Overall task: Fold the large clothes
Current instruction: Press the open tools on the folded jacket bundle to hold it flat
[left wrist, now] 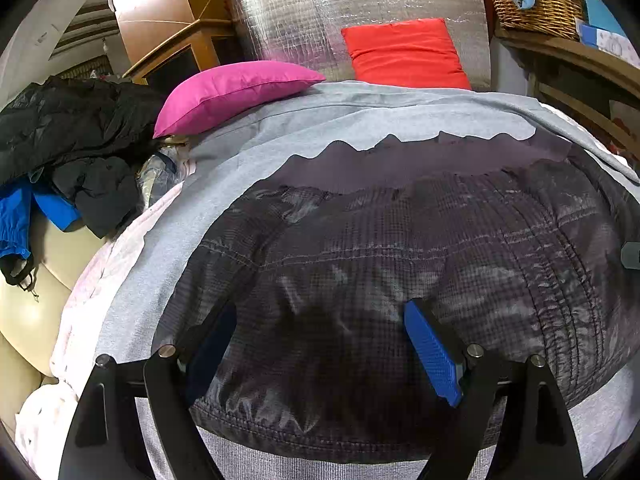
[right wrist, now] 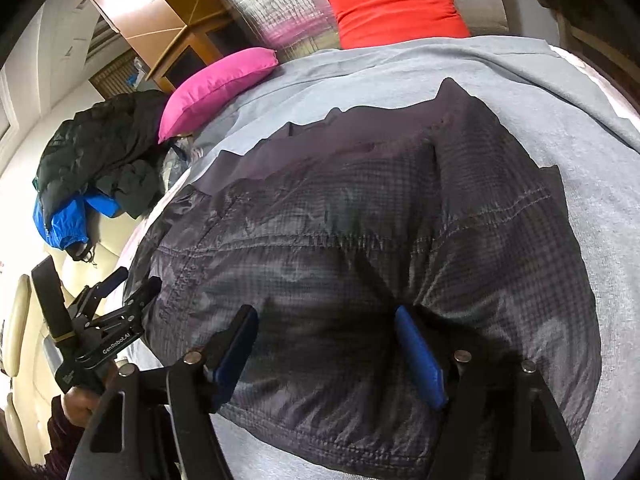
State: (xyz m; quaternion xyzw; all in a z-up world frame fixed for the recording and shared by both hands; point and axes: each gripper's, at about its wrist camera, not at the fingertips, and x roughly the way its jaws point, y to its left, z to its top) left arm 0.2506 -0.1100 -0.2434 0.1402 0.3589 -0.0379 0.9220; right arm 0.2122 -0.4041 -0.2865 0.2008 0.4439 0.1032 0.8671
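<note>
A dark purple-grey quilted jacket [left wrist: 400, 248] lies folded flat on a light grey sheet [left wrist: 360, 120]; it also shows in the right wrist view [right wrist: 360, 220]. My left gripper [left wrist: 320, 344] is open, its blue-padded fingers [left wrist: 432, 356] resting just above the jacket's near part. My right gripper [right wrist: 326, 348] is open too, its fingers [right wrist: 420, 356] spread over the jacket's near edge. The left gripper also shows in the right wrist view [right wrist: 132, 288] at the jacket's left side. Neither holds any cloth.
A pink pillow [left wrist: 232, 92] and a red pillow [left wrist: 404, 54] lie at the far end against a silver foil panel [left wrist: 320, 12]. A pile of black and blue clothes [left wrist: 68, 148] sits at the left. A wicker basket [left wrist: 536, 0] stands at the upper right.
</note>
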